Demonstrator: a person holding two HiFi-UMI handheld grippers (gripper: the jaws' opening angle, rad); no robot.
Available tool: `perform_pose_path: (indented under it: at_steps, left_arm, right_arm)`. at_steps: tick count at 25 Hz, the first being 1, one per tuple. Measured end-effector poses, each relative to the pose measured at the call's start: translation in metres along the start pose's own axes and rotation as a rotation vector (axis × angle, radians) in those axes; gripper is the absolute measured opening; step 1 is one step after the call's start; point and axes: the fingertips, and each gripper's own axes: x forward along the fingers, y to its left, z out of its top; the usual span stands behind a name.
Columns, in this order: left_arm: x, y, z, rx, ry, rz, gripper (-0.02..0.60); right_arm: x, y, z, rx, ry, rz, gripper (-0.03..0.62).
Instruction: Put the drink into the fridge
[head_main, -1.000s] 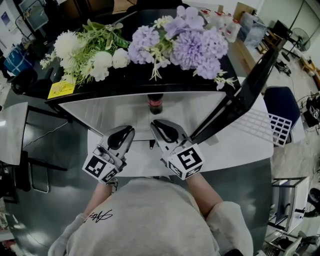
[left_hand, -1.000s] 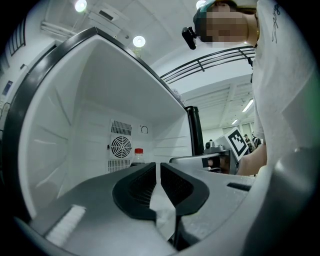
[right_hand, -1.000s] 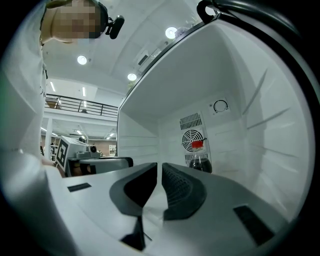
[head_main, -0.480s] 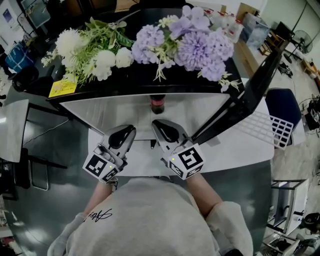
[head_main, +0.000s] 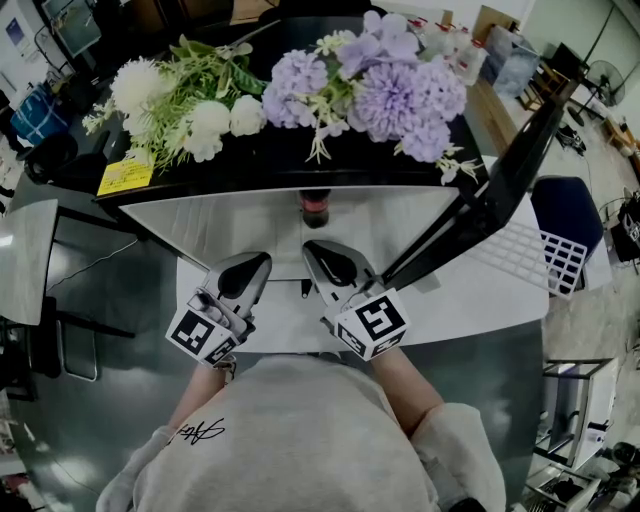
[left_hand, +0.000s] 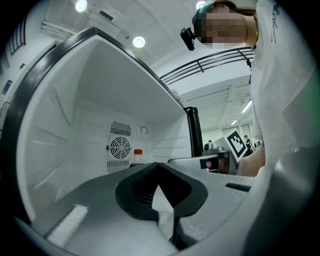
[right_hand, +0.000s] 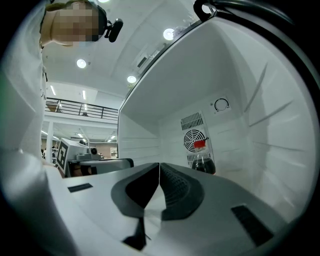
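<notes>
The drink bottle (head_main: 313, 208) stands upright at the back of the open fridge (head_main: 200, 222), just in front of the fan grille (right_hand: 195, 140). Both claws are held level at the fridge's mouth, well apart from the bottle. The left claw (head_main: 260, 262) is closed on nothing, and the right claw (head_main: 312, 248) is closed and empty too.

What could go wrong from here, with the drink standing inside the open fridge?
Pushing the door shut hard with the right tool could jolt the fridge, and the drink bottle, upright at the back, might tip. The flowers lying on top could slide off.
</notes>
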Motion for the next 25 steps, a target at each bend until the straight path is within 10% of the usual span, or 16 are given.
perform_pose_path:
  at_steps: [25]
  left_arm:
    - [0.0003, 0.0020, 0.0027, 0.011, -0.003, 0.013, 0.003]
  right_arm:
    - [0.0005, 0.0066, 0.0049, -0.010, -0.007, 0.013, 0.009]
